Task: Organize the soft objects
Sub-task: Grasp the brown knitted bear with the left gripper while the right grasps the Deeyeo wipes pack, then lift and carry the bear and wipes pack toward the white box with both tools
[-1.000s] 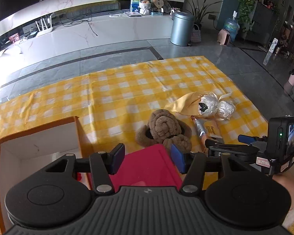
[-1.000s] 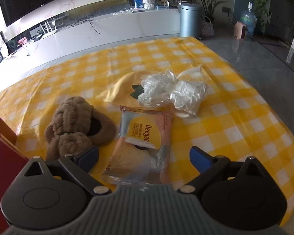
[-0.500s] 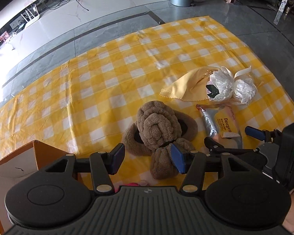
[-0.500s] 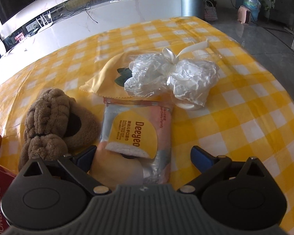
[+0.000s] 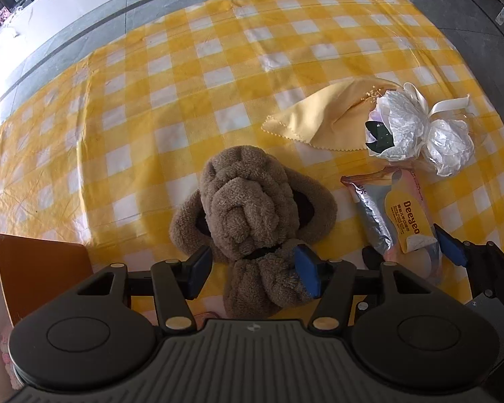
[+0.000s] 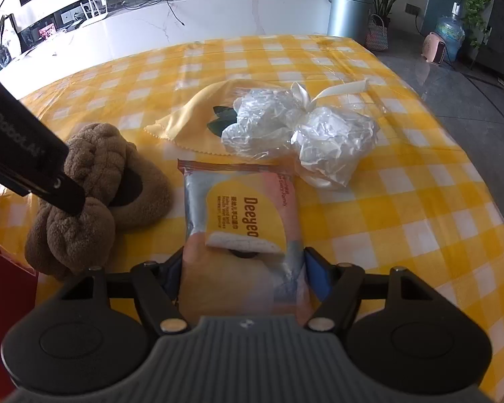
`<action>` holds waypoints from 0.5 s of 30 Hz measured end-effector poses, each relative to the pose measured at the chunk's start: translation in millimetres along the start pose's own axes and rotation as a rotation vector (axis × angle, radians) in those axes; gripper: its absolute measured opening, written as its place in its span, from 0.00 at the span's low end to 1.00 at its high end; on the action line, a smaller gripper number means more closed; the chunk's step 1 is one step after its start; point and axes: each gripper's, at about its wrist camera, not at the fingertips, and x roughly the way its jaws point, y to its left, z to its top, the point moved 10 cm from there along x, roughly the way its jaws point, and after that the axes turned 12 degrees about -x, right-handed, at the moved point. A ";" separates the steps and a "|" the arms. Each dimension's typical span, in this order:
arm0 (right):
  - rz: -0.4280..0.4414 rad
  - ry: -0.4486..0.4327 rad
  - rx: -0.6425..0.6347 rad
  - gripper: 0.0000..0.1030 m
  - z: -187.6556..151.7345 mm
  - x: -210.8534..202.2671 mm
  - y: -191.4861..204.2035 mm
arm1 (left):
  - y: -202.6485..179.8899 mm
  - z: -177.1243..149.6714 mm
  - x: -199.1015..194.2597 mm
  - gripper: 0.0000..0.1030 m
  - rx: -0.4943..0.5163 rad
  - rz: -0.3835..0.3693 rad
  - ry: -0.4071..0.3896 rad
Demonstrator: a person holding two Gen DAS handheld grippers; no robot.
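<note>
A brown plush slipper bundle [image 5: 252, 208] lies on the yellow checked cloth [image 5: 184, 67]. My left gripper [image 5: 253, 273] is open, its blue pads either side of the bundle's near lobe. The bundle also shows in the right wrist view [image 6: 97, 194], with the left gripper's body above it. A Deeyeo wet-wipes pack [image 6: 245, 228] lies in front of my right gripper [image 6: 242, 275], whose jaws have closed in against the pack's near end. The pack shows in the left wrist view [image 5: 400, 221]. A yellow cloth [image 6: 198, 117] and a plastic-wrapped white flower [image 6: 302, 134] lie behind.
An orange-walled box [image 5: 40, 275] stands at the near left, with something pink [image 5: 6, 352] low inside it. A red box [image 6: 3, 302] is at the left edge of the right wrist view. The table's right edge [image 6: 480, 154] drops to a grey floor.
My left gripper moved forward and down from over the red box to straddle the brown bundle. My right gripper moved forward and its jaws closed in onto the wet-wipes pack.
</note>
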 end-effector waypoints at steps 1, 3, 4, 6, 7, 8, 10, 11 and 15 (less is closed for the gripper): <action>0.000 0.002 -0.003 0.68 0.8 0.3 -1.4 | -3.5 0.1 3.6 0.65 0.001 -0.004 0.013; 0.001 0.003 0.002 0.68 1.2 0.7 -2.0 | -7.9 1.1 8.9 0.67 0.007 0.003 0.029; 0.002 0.005 0.003 0.69 0.7 1.4 -2.4 | -9.5 2.5 11.4 0.69 0.007 0.014 0.032; 0.001 0.006 0.004 0.69 0.7 1.6 -2.5 | -10.6 3.0 16.3 0.70 -0.002 0.038 0.040; 0.001 0.006 0.004 0.69 0.9 1.1 -2.2 | -12.8 2.5 19.7 0.72 0.001 0.046 0.047; 0.001 0.006 0.003 0.69 0.9 1.0 -2.2 | -14.1 2.2 22.7 0.73 0.012 0.060 0.048; 0.006 0.004 0.006 0.69 0.5 0.9 -3.0 | -16.1 2.4 28.4 0.75 0.021 0.088 0.051; 0.007 0.004 0.008 0.69 0.4 0.7 -2.8 | -17.0 2.6 30.5 0.75 0.022 0.098 0.052; 0.008 0.005 0.006 0.69 -0.2 1.5 -3.3 | -14.6 3.2 43.2 0.78 0.002 0.130 0.064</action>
